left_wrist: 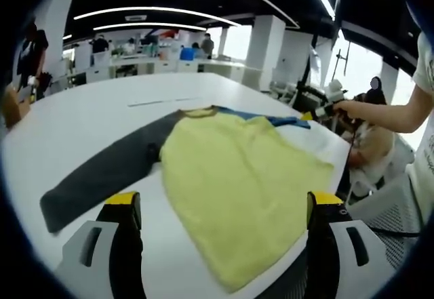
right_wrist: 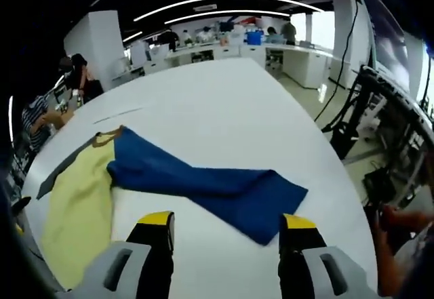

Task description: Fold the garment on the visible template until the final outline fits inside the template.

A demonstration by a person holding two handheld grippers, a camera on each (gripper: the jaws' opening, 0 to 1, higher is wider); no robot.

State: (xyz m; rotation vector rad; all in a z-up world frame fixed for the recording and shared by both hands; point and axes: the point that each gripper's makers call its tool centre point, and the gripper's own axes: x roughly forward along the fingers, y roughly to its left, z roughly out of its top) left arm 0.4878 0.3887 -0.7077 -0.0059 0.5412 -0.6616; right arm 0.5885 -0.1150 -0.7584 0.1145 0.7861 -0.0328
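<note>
Even, bright light is cast by curved ceiling strips (left_wrist: 156,11). Glare is seen at the windows (left_wrist: 363,68). Straight lines are bowed near the edges; soft blur is noted throughout.

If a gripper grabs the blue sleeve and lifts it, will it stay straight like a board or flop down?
Probably flop. The blue sleeve lies flat and softly creased on the white table, like thin cloth. It looks light, so it should lift easily. Being joined to the yellow body, it would likely tug that along.

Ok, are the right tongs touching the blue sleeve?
Apart. The right gripper view shows the open right tongs short of the blue sleeve, bare white table between tips and cloth.
</note>
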